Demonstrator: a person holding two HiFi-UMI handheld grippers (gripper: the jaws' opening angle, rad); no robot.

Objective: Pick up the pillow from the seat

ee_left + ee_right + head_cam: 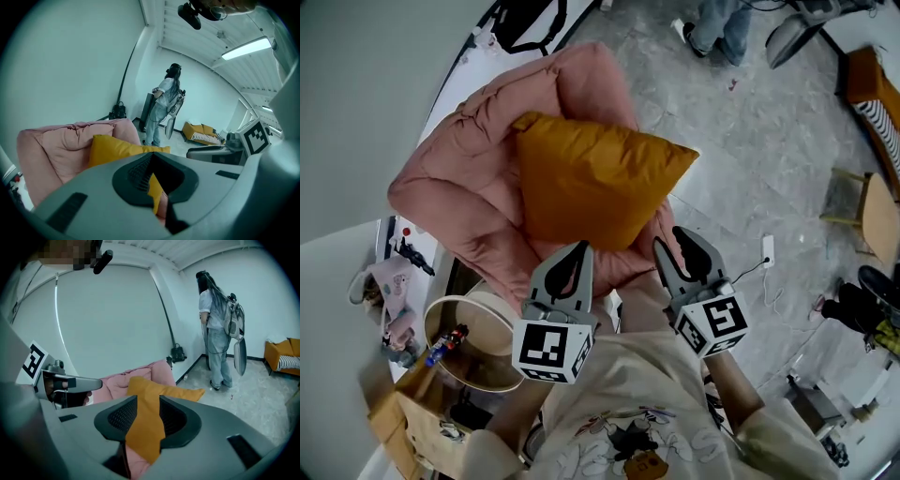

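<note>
An orange pillow [591, 178] [112, 147] [154, 387] lies tilted on a pink padded seat [459, 178] [51, 145] [117, 380]. My left gripper [578, 248] [152, 159] is at the pillow's near edge with its jaws together; only a thin sliver of orange shows through them. At the pillow's near right corner, my right gripper [673, 242] [147, 401] has its jaws a little apart. A strip of the pillow shows in that gap, and I see no pad pressing on it.
A round wooden side table [473, 337] with small items stands left of my body. A white cable [767, 251] lies on the grey floor to the right. A person [164, 108] [218, 329] stands by the far wall, near a yellow sofa [201, 131] [281, 355].
</note>
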